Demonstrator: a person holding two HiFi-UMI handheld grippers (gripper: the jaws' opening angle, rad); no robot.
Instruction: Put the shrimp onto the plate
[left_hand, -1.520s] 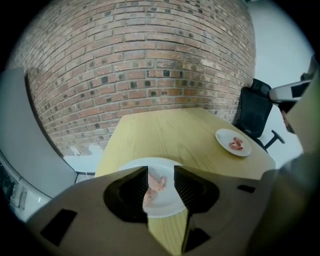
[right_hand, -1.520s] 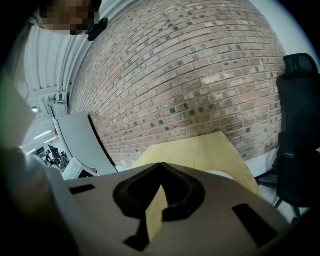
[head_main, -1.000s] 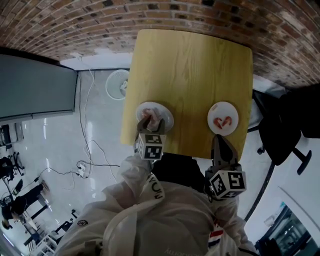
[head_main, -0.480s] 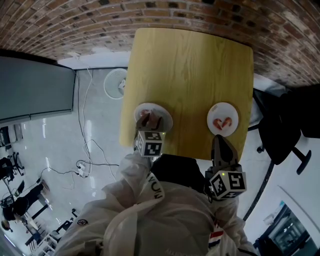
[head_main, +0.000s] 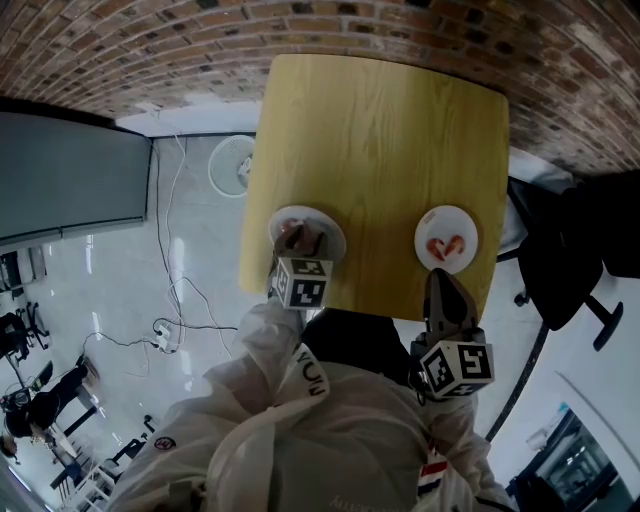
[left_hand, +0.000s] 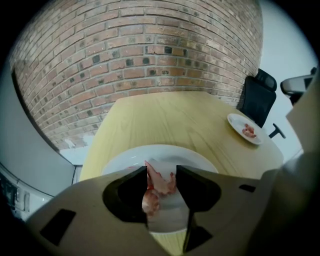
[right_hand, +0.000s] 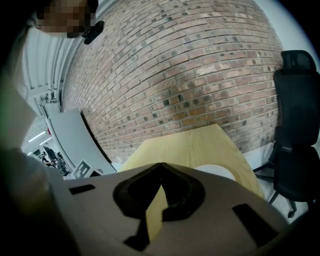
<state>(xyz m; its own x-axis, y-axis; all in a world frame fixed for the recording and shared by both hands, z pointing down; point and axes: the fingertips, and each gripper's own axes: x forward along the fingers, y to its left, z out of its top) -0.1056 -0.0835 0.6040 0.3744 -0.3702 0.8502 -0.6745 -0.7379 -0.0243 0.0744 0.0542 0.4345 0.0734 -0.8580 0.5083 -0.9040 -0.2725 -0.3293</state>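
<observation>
**Desk:** What does the head view give you?

**Operator:** I see the table (head_main: 380, 150) from above. My left gripper (head_main: 300, 238) is over the left plate (head_main: 335, 232), which sits at the table's near-left edge. The right plate (head_main: 446, 212) sits on the table's near-right part with two shrimp (head_main: 446, 246) on it. My right gripper (head_main: 438, 278) hangs just off the table's near edge, in front of that plate.

**Desk:** And the left gripper view?

**Operator:** My jaws stand partly apart with the shrimp (left_hand: 159, 186) between the tips. It fills the gap, and both pads look to be pressing on it, so I read it as clamped. The white left plate lies right behind it, by the table's near edge. The right plate shows at the table's far side, with a black chair (left_hand: 257, 100) just beyond the table.

**Desk:** Right gripper view?

**Operator:** My jaw tips meet in a point with nothing between them. Through the slit below the tips I see only tabletop. A sliver of a white plate (right_hand: 215, 171) shows on the table just past my jaws, and a brick wall (right_hand: 200, 75) stands behind the table.
</observation>
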